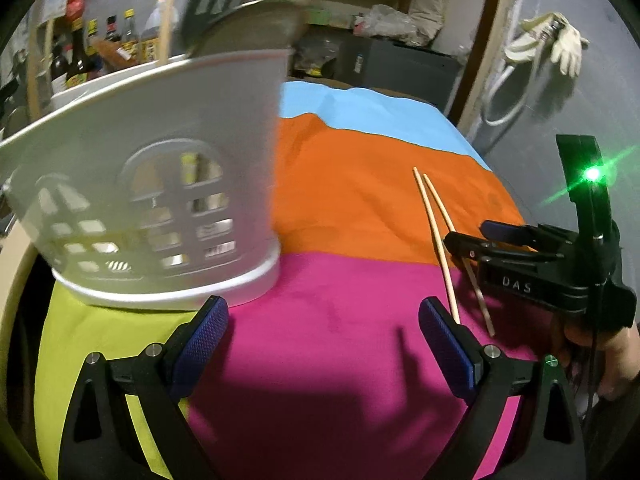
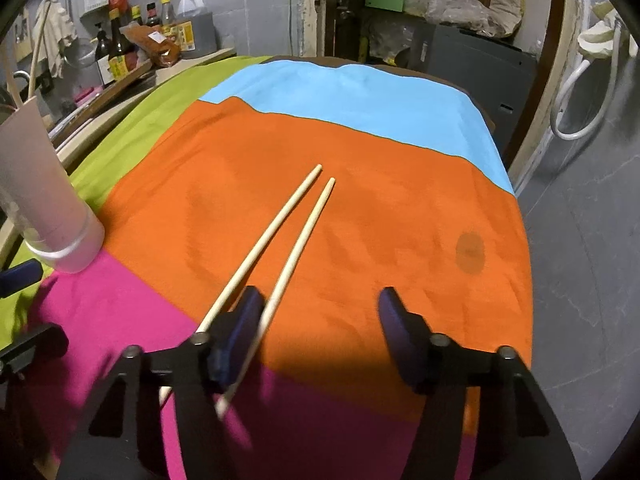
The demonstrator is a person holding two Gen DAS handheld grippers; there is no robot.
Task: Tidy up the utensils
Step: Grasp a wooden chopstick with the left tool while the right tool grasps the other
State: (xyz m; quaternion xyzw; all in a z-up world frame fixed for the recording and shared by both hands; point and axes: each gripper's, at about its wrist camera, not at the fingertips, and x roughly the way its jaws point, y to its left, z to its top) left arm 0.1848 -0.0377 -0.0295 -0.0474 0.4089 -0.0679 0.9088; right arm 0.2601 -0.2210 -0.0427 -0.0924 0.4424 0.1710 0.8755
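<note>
Straddling one chopstick only, the right tool (image 2: 320,320) risked leaving the pair split.
Its jaws stood half-wide with nothing pinched, one chopstick (image 2: 298,248) between them, the other chopstick (image 2: 260,240) outside the left pad; closing could roll them apart on the cloth-covered table (image 2: 400,184). The left tool (image 1: 322,336) gaped wide, empty, just before the white holder (image 1: 160,184), which it might nudge.

Two chopsticks (image 2: 280,248) lie side by side on the cloth (image 2: 380,200), right of the basket (image 1: 160,200).
</note>
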